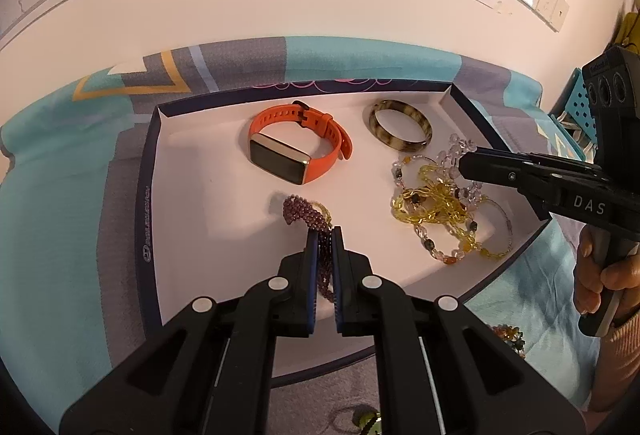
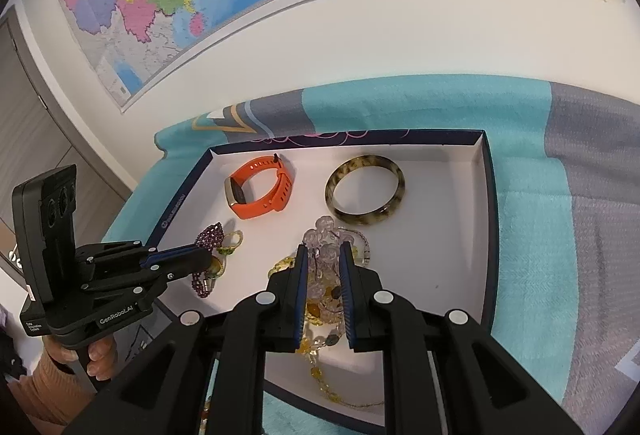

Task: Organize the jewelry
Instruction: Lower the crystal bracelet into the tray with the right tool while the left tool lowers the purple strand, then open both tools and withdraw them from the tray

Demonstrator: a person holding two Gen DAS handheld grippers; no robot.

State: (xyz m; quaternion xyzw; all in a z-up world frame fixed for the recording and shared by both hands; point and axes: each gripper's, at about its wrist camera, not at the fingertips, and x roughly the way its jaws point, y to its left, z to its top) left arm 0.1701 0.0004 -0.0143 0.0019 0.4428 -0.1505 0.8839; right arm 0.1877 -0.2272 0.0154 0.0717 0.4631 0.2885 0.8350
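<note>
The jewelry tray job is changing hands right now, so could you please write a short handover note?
Left gripper: shut on the purple bead bracelet, which trails onto the floor of the tray.
Right gripper: nearly closed around clear beads at the top of the tangled bead pile; a firm grip cannot be confirmed.
In the tray: the orange watch and the mottled bangle lie apart at the back, looking placed.
Left to do: set down the purple bracelet, separate the tangle. A few more beaded pieces lie on the cloth outside the tray's near edge.
</note>
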